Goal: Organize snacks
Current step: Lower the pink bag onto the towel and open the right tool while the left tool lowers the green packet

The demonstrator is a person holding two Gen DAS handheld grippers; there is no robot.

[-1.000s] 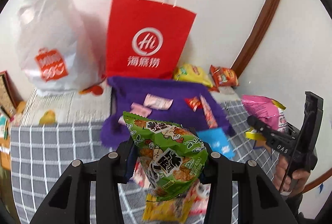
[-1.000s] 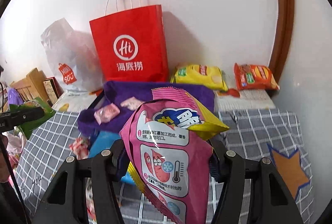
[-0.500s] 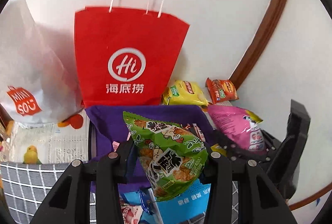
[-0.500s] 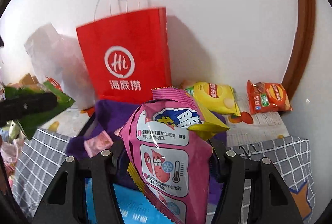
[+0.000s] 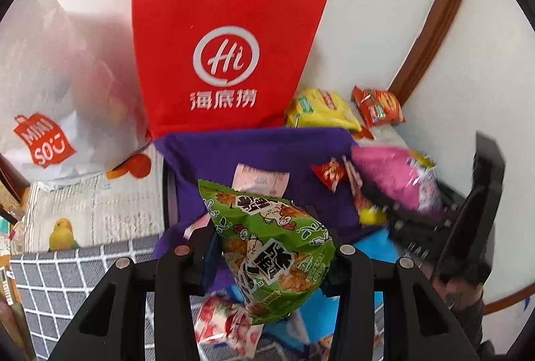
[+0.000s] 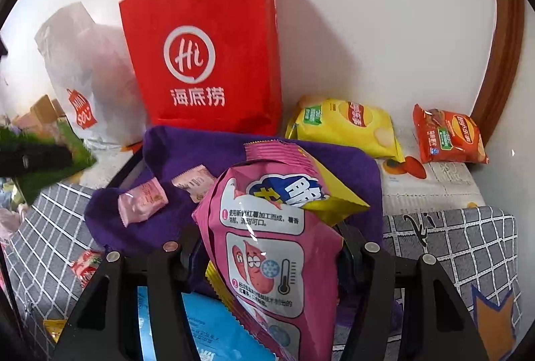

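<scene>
a: in the left wrist view, what do the left tongs (image 5: 271, 255) have?
b: they are clamped on a green snack bag (image 5: 267, 247) with cartoon chickens, held up over a purple cloth (image 5: 267, 150).
a: and behind it?
b: a red paper bag (image 5: 224, 56) with white handles stands against the wall, touching the back edge of the cloth. a white plastic bag (image 5: 50, 87) sits to its left, and a yellow chip bag (image 5: 321, 110) and an orange-red chip bag (image 5: 378, 105) lie to its right.
a: anything on the cloth?
b: a pale pink wrapped sweet (image 5: 259, 175) and a small red packet (image 5: 331, 173). at the right the right tongs (image 5: 411, 204), blurred, carry a pink bag (image 5: 394, 173).

a: over in the right wrist view?
b: the right tongs (image 6: 267, 255) are gripping a pink sweet-potato snack bag (image 6: 264, 247) with a yellow flap, above the purple cloth (image 6: 174, 220).
a: on the cloth here?
b: two pink wrapped sweets (image 6: 142, 200), side by side. a blue packet (image 6: 207, 334) lies below the tongs on the grey checked cover (image 6: 451, 247).
a: further back?
b: the red paper bag (image 6: 207, 60), the yellow chip bag (image 6: 347, 127) beside it, and the orange-red chip bag (image 6: 448, 137) apart to the right. the green bag (image 6: 50, 157) shows blurred at the left edge.
</scene>
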